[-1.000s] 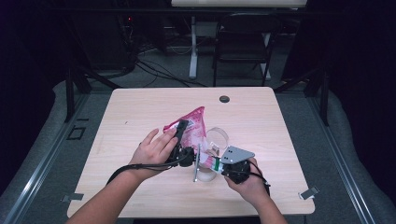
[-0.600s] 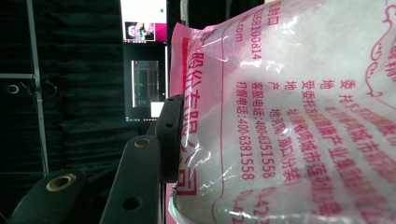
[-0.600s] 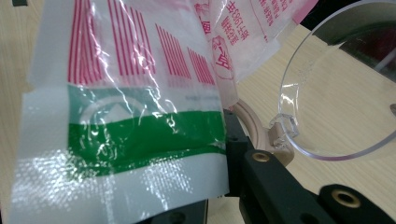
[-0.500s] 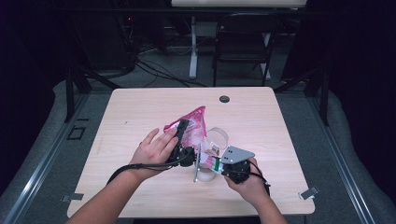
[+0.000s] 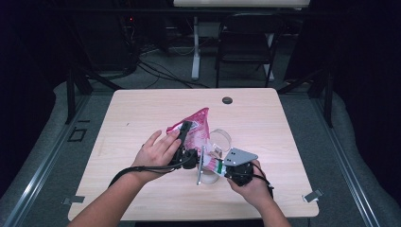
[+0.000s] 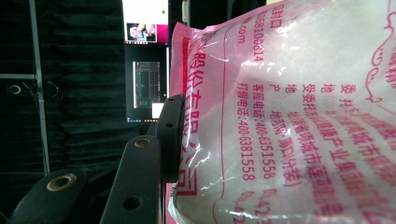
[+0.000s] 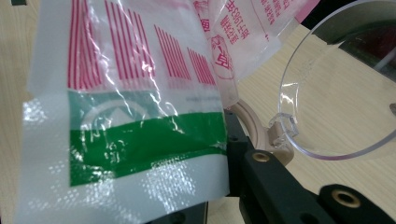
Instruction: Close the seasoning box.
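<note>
Gripping the pink bag [image 5: 196, 127] across its side, the left gripper [image 5: 185, 137] has its jaws clamped on the soft plastic; in the left gripper view one black jaw presses the bag's printed wall [image 6: 299, 121], which bulges with a pale, grainy filling. The right gripper [image 5: 215, 166] has its jaws pinched together on a flat corner of the same plastic, a white panel with a green band [image 7: 140, 140] and pink bars, thin and glossy with creases.

Taking the clear jar [image 5: 220, 141] as the landmark: the bag stands just left of it and leans over it, long axis running up and away from the person, tip highest. The right gripper sits just on the person's side of the jar, the left gripper a little farther to the jar's left, so the right hand [image 5: 250, 182] is the nearer one. In the right gripper view the jar's round, hard, transparent rim [image 7: 299, 135] lies just beside the pinched corner, with a small clasp-like tab on it.

I judge any pour turns on that corner coming over the rim. Below lies the pale wood-grain table [image 5: 142, 113].
</note>
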